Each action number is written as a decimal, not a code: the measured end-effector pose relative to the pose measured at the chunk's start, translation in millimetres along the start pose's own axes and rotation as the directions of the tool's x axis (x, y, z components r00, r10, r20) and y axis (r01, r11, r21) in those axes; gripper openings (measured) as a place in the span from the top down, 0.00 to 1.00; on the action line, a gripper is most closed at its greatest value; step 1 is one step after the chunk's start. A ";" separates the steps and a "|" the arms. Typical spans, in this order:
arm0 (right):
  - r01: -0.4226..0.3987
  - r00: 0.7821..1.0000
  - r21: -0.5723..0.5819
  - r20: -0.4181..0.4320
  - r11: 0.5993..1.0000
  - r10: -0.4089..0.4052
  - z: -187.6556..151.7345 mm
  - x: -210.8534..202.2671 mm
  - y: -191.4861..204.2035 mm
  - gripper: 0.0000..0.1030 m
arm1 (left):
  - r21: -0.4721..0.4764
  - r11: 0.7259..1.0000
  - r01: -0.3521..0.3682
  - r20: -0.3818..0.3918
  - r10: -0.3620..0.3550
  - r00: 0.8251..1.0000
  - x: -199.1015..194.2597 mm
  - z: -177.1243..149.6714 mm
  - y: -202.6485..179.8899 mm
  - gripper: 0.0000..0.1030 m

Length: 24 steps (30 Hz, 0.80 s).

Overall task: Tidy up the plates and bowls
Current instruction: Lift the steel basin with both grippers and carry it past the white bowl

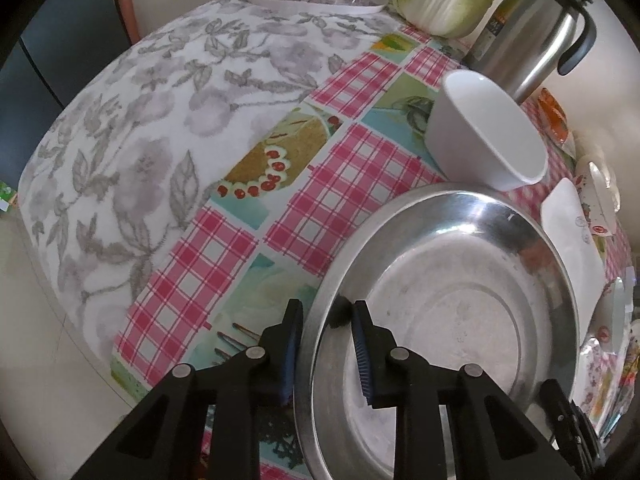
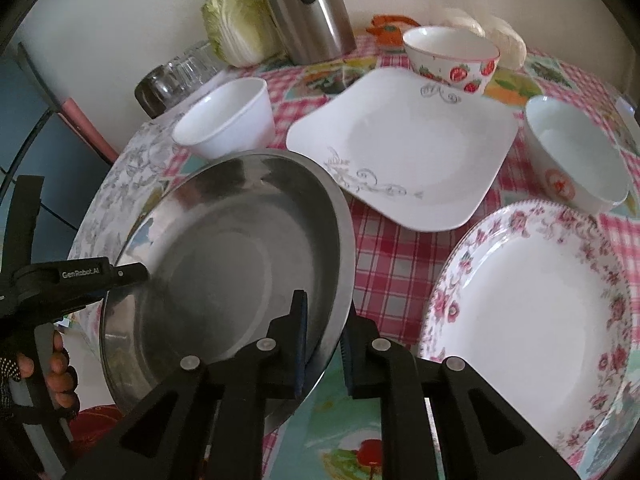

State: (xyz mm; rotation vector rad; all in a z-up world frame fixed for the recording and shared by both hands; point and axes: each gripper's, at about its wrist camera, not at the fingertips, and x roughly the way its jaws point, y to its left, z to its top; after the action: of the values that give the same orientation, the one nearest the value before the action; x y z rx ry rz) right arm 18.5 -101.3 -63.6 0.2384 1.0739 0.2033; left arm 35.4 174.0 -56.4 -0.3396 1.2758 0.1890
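Fingers, left gripper [image 1: 326, 322]: part open, straddling near rim of steel basin [image 1: 460, 320]; contact unclear.
Fingers, right gripper [image 2: 324, 326]: part open, astride the opposite rim [image 2: 344, 264]; pads not seen pressing.
Basin: on checked tablecloth [image 1: 352, 184], at its floral-cloth side.
Open room: floral cloth [image 1: 152, 128] bare to left.
Crowding: white bowl [image 1: 484, 136] just behind basin; square plate [image 2: 404, 148] and floral plate [image 2: 536, 320] close on right.
Background: strawberry bowl [image 2: 452, 58], steel jug [image 2: 308, 8], cabbage [image 2: 236, 20].

Right gripper [image 2: 323, 334] jaws straddle steel basin [image 2: 224, 264] rim — tilted.
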 end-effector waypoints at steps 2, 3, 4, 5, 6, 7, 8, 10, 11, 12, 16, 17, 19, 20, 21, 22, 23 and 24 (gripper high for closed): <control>-0.009 1.000 0.003 0.014 1.000 0.009 0.9 -6.5 -2.4 0.85 | 0.005 1.000 0.004 0.010 -0.004 1.000 -7.0 -2.8 -4.1 0.74; -0.012 1.000 0.002 0.024 1.000 0.012 1.6 -10.3 -3.0 0.85 | 0.009 1.000 0.005 0.017 -0.005 1.000 -10.0 -4.2 -7.0 0.74; -0.014 0.999 0.000 0.034 1.000 0.014 2.1 -14.3 -4.5 0.85 | 0.015 1.000 0.007 0.028 -0.007 1.000 -14.3 -5.9 -10.8 0.74; -0.017 0.999 -0.002 0.044 1.000 0.017 2.8 -18.8 -6.4 0.85 | 0.018 1.000 0.008 0.036 -0.009 0.999 -17.1 -6.7 -13.6 0.74; -0.021 0.998 -0.004 0.057 1.000 0.021 3.7 -23.7 -8.7 0.85 | 0.022 1.000 0.011 0.047 -0.012 0.999 -20.7 -7.8 -17.2 0.74; -0.025 0.998 -0.003 0.064 1.000 0.025 4.6 -25.7 -10.0 0.85 | 0.027 1.000 0.011 0.057 -0.012 0.998 -23.9 -8.5 -21.1 0.74; -0.027 0.997 -0.003 0.073 1.000 0.027 6.1 -28.5 -11.8 0.85 | 0.034 0.999 0.013 0.069 -0.015 0.998 -28.5 -10.6 -24.0 0.74; -0.026 0.996 0.000 0.087 1.000 0.026 6.5 -34.4 -17.6 0.85 | 0.049 0.999 0.016 0.081 -0.020 0.996 -35.2 -13.0 -31.4 0.74; -0.026 0.995 0.005 0.092 1.000 0.026 7.0 -36.6 -20.9 0.85 | 0.057 0.998 0.017 0.085 -0.022 0.996 -37.3 -13.7 -34.6 0.74; -0.025 0.995 0.010 0.098 1.000 0.024 7.2 -39.5 -24.5 0.85 | 0.065 0.998 0.019 0.088 -0.025 0.996 -39.0 -14.2 -38.9 0.73; -0.029 0.992 0.034 0.124 0.999 0.025 11.8 -49.0 -38.7 0.85 | 0.097 0.994 0.043 0.097 -0.053 0.994 -43.2 -14.9 -55.7 0.74; -0.027 0.991 0.037 0.130 0.999 0.022 13.0 -51.1 -41.8 0.85 | 0.103 0.994 0.048 0.096 -0.058 0.994 -43.2 -14.1 -58.7 0.74; -0.022 0.990 0.045 0.139 0.999 0.015 14.8 -54.3 -47.9 0.85 | 0.123 0.991 0.053 0.093 -0.065 0.994 -42.8 -12.5 -68.4 0.73; -0.021 0.989 0.051 0.145 0.998 0.013 16.3 -56.4 -52.2 0.85 | 0.137 0.989 0.052 0.092 -0.065 0.994 -43.8 -11.8 -73.4 0.73; -0.025 0.988 0.061 0.155 0.998 0.015 18.0 -59.2 -57.3 0.85 | 0.152 0.987 0.051 0.093 -0.066 0.994 -45.3 -11.5 -78.5 0.74; -0.031 0.986 0.073 0.165 0.997 0.018 19.8 -61.9 -62.5 0.85 | 0.170 0.984 0.053 0.097 -0.070 0.993 -48.3 -10.9 -85.0 0.73; -0.033 0.985 0.080 0.170 0.996 0.019 21.5 -63.2 -65.8 0.85 | 0.180 0.982 0.054 0.100 -0.073 0.992 -50.1 -9.6 -89.0 0.73; -0.031 0.984 0.083 0.175 0.996 0.016 23.4 -63.6 -68.5 0.85 | 0.192 0.980 0.053 0.103 -0.073 0.992 -51.6 -7.5 -93.9 0.73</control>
State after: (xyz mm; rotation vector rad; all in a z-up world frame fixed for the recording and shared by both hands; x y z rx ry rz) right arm 13.2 -186.7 -19.2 0.3397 0.9071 0.1543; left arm 44.4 86.0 4.7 -0.2037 1.1622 0.0314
